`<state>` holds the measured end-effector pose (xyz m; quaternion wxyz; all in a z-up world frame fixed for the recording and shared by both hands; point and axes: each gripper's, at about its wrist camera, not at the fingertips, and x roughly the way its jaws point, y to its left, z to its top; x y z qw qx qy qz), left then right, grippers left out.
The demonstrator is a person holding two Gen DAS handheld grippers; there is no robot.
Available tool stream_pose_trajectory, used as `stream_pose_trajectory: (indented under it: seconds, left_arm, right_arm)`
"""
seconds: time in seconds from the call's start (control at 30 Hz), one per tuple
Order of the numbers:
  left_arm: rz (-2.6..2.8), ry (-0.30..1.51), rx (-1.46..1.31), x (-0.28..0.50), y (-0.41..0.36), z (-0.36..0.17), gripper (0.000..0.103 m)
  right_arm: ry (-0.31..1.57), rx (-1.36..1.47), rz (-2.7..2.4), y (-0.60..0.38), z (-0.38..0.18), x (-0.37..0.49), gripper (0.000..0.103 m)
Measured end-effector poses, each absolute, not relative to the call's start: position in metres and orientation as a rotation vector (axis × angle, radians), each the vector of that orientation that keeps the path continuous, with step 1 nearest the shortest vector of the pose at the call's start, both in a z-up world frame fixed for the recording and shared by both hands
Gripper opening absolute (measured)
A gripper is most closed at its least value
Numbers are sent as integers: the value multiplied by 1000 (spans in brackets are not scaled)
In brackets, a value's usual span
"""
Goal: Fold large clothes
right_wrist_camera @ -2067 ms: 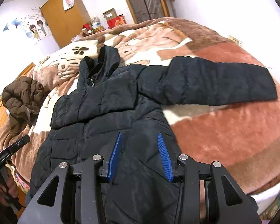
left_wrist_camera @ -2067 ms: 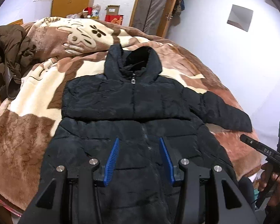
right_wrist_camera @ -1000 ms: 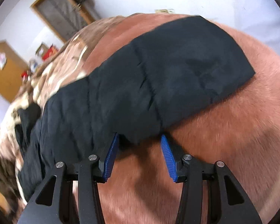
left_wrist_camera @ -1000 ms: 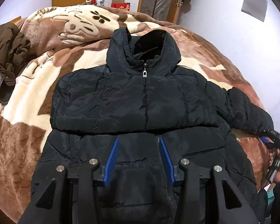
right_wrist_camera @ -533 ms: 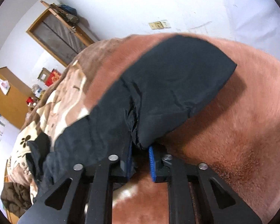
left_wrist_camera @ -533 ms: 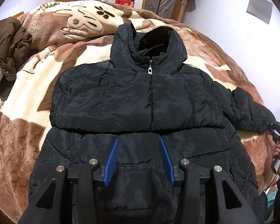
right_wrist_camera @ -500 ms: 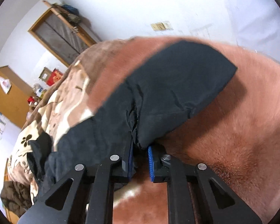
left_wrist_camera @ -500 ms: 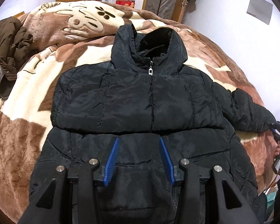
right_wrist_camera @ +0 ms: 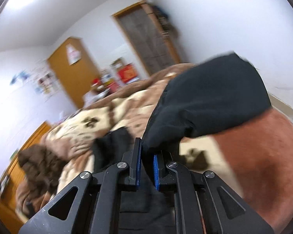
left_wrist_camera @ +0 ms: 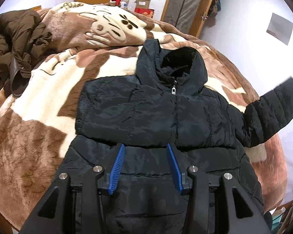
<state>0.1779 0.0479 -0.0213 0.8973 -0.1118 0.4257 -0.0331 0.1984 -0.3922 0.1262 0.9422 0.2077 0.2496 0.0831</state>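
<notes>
A black puffer jacket (left_wrist_camera: 156, 117) lies front-up and zipped on the bed (left_wrist_camera: 29, 146), hood toward the far end, hem toward me. The fold has only just begun. The jacket's left-side sleeve looks already laid across the chest, where a thick band sits over the body with a straight lower edge. The other sleeve (left_wrist_camera: 271, 113) is the one in play: it is off the blanket and sticking up at the right side of the bed.

The right hand-held gripper (right_wrist_camera: 146, 167) is clamped on that sleeve's edge, its blue pads nearly together with black fabric pinched between them, the cuff end (right_wrist_camera: 214, 97) flopping above and beyond the jaws. The left hand-held gripper (left_wrist_camera: 147, 167) hangs over the lower front of the jacket with its jaws wide apart, holding nothing; I can't tell whether it touches the cloth.

As I judge it, what's left is to carry this sleeve across the chest, then fold the body up from the hem, and perhaps tuck the hood.

The right wrist view is badly smeared, so the bed and room in it are mostly blur. The sleeve's tip runs to the edge of the left view, and the right hand-held gripper itself can't be made out there. The near hem is hidden behind the left hand-held gripper's body. A brown coat (left_wrist_camera: 15, 44) is heaped at the far left of the bed.
</notes>
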Motion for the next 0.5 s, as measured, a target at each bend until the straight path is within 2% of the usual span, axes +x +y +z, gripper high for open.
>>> stream_pose_trajectory:
  seconds: [0.2,0.5]
  left_arm:
    - [-46,873,-272,175,71,-26,47]
    - [6,880,-324,168,110,-44,46]
  right_arm:
    - [624,347,331,-296,98,237,11]
    - [900,227,436,-197,-12,283,11]
